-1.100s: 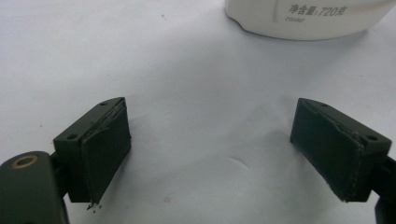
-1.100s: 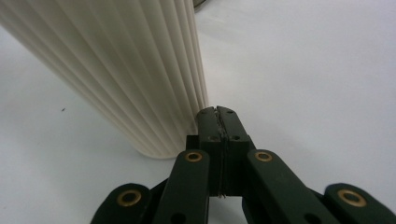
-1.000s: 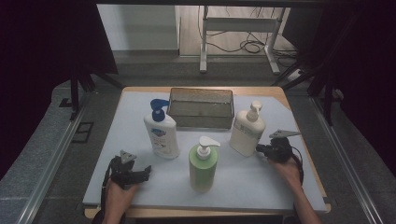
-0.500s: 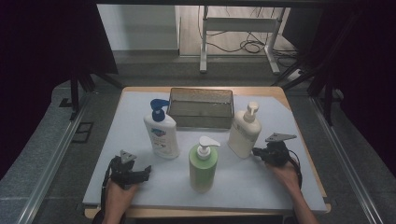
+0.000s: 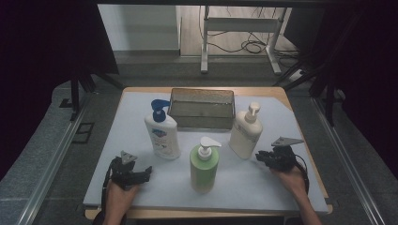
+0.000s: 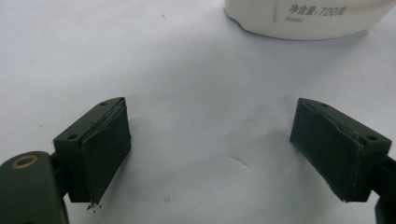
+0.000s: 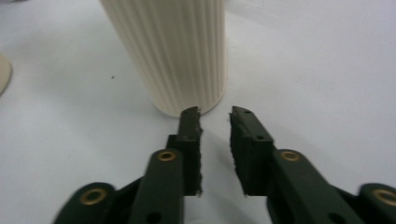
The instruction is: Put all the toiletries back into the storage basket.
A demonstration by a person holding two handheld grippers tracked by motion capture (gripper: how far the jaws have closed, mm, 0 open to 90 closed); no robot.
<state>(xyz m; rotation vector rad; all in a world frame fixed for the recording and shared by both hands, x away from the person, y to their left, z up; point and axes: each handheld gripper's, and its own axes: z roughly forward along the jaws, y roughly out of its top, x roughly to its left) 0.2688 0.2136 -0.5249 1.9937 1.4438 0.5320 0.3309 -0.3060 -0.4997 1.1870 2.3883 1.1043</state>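
Three pump bottles stand on the white mat (image 5: 281,187): a white one with a blue pump (image 5: 162,136), a green one (image 5: 204,164) in front, and a cream one (image 5: 246,131) at the right. My left gripper (image 5: 143,174) lies low at the near left, jaws wide open (image 6: 212,154) over bare mat, with the white bottle's base (image 6: 308,18) ahead. My right gripper (image 5: 260,157) points at the cream ribbed bottle (image 7: 173,51). Its jaws (image 7: 215,114) have just been opening. They stand a narrow gap apart with nothing between them, their tips just short of the bottle's foot.
A dark wire basket (image 5: 202,108) stands at the back of the mat, behind the bottles. Bare mat lies between the two hands at the front. The table's wooden edge (image 5: 300,122) runs close to my right hand.
My right hand has drawn back a little toward the near edge, away from the cream bottle. The left hand and the bottles have kept still.
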